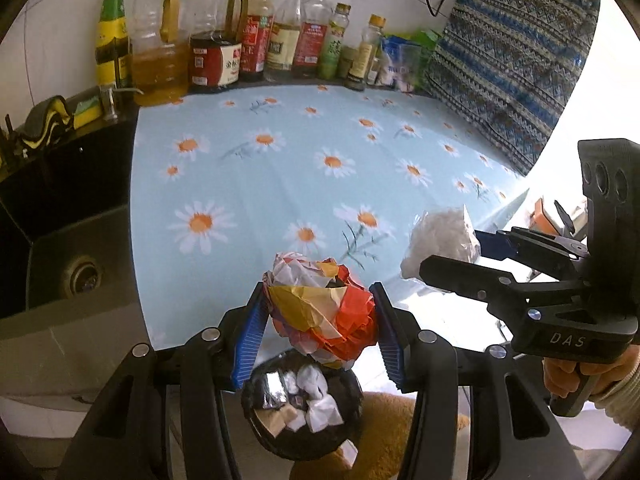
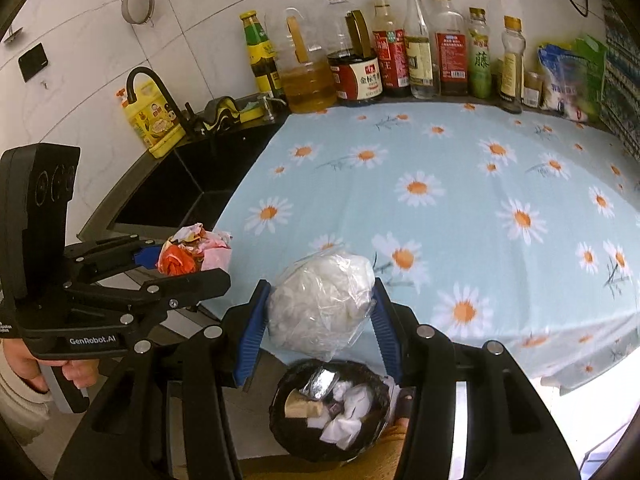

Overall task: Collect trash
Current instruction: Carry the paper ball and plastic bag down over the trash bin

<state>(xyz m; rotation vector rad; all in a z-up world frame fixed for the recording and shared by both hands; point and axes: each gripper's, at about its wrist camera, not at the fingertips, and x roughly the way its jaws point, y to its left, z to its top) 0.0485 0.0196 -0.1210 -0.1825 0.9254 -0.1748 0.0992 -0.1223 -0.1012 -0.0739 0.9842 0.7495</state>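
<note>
Left gripper (image 1: 320, 316) pinching crumpled red-yellow-white paper wad (image 1: 320, 304) between blue ribbed pads; right gripper (image 2: 320, 320) pinching white wad in clear crinkly plastic bag (image 2: 320, 304). Both loads off near edge of daisy tablecloth (image 1: 280, 168), trash bin (image 1: 302, 404) directly below, black liner, round mouth, white tissues already inside. Left wad closer over bin mouth. Far side: oil and sauce bottles (image 1: 256, 32); sink (image 1: 72, 264) on left

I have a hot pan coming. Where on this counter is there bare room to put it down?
The whole middle of the daisy cloth is free, from the sink edge across to the patterned fabric. The back strip is crowded with bottles and packets. The front edge near the bin is busy with both tools.
</note>
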